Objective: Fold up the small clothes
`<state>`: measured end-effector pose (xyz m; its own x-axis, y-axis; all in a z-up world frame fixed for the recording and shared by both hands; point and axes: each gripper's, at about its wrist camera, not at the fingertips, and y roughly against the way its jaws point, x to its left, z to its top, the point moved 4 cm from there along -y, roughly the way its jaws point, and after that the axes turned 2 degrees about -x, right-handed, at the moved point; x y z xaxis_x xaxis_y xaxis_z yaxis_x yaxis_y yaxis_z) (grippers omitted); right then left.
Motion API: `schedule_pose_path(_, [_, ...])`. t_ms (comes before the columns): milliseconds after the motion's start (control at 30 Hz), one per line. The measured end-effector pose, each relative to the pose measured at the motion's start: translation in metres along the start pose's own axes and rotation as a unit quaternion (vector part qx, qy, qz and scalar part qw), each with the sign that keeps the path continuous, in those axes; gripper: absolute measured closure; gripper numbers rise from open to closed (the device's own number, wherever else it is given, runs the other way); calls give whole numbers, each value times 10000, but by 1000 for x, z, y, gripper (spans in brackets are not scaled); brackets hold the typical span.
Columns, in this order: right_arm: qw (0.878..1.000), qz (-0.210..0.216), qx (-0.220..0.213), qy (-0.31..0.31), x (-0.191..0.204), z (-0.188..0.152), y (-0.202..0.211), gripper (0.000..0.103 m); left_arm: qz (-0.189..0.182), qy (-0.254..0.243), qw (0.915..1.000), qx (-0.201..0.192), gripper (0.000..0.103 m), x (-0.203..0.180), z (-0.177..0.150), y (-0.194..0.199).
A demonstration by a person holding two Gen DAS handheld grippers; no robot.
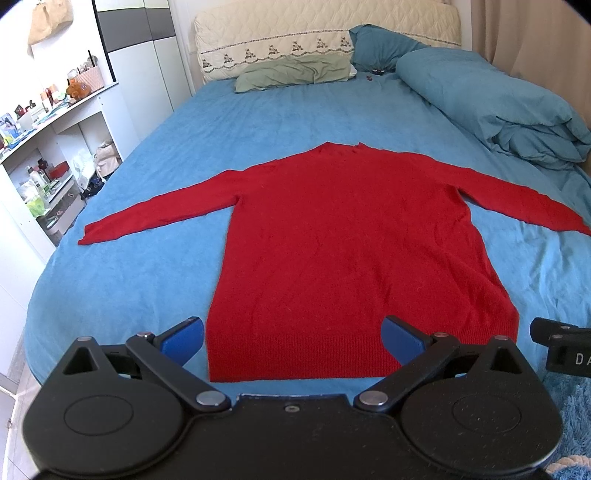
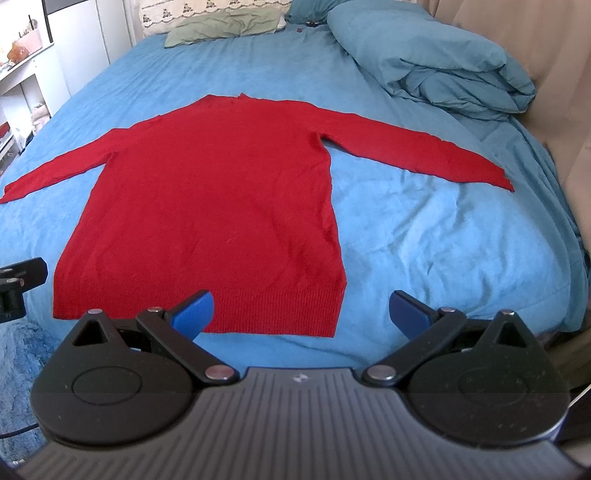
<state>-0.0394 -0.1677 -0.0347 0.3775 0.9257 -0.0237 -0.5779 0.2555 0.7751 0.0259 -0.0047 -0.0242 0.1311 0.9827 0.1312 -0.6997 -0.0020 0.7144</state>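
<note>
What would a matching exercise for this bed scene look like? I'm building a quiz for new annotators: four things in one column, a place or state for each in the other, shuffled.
Things:
1. red sweater
2. green pillow
3. bunched blue duvet
4. left gripper

Places or states:
A. piled along the bed's right side
B. spread flat, both sleeves stretched outward
C. jaws wide apart at the sweater's hem, holding nothing
D. lying against the cream headboard

Pairs: 1-B, 2-D, 3-A, 4-C
</note>
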Motion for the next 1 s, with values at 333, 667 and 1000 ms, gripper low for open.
schedule_pose_path(333, [9969, 28, -455, -643, -53, 50, -1, 0, -506, -19, 9971, -567, 0, -34, 80, -11])
schedule_pose_path(667, [9754, -1082, -618, -1816, -192, 112, -97, 0, -1019, -92, 9944, -278, 0, -114, 173, -139])
schedule_pose_path(1000, [9420, -1312, -276, -3078, -302, 117, -242, 0, -1146, -138, 9921, 496, 0, -177, 204, -285])
